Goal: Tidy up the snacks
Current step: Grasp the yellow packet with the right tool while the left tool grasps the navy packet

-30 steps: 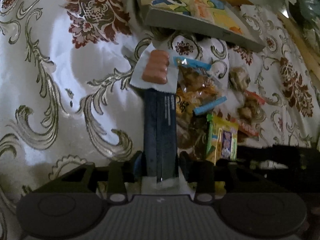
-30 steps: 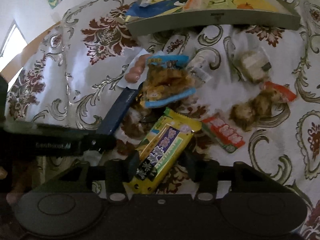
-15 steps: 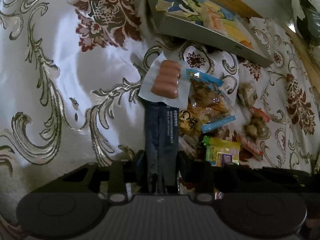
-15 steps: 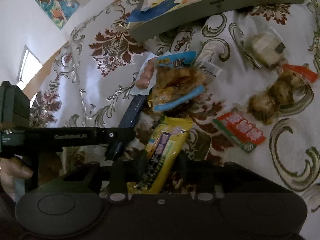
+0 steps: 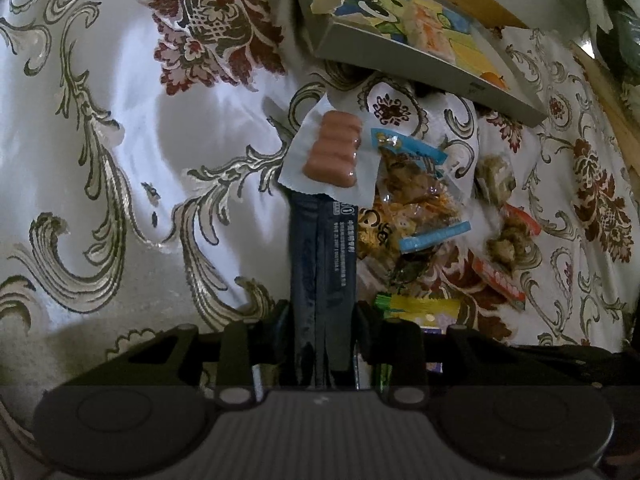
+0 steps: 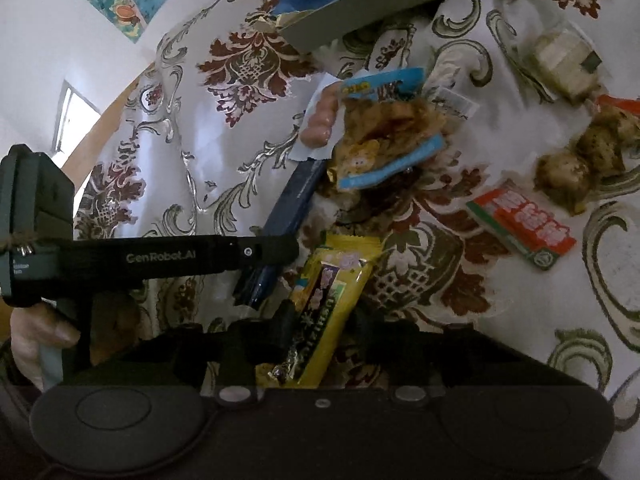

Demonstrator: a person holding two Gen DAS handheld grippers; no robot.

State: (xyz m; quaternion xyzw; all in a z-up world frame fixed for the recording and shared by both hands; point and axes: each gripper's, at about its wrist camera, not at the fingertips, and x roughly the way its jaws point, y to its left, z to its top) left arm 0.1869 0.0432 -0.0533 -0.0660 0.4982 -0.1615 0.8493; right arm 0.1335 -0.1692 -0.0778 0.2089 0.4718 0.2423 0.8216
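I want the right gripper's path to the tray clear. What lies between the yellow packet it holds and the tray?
In the right wrist view, the blue-edged snack bag lies between the yellow packet and the tray, with the sausage pack beside it.

White tablecloth [image 5: 120,140] with maroon-gold floral scrolls; navy packet [image 5: 322,264], yellow packet [image 6: 332,292], pink sausages [image 5: 334,148], red-green packet [image 6: 520,228].

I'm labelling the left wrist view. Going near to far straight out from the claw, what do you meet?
Left claw → long dark blue snack packet between its fingers → clear packet of pink sausages → grey-sided tray with a cartoon print.
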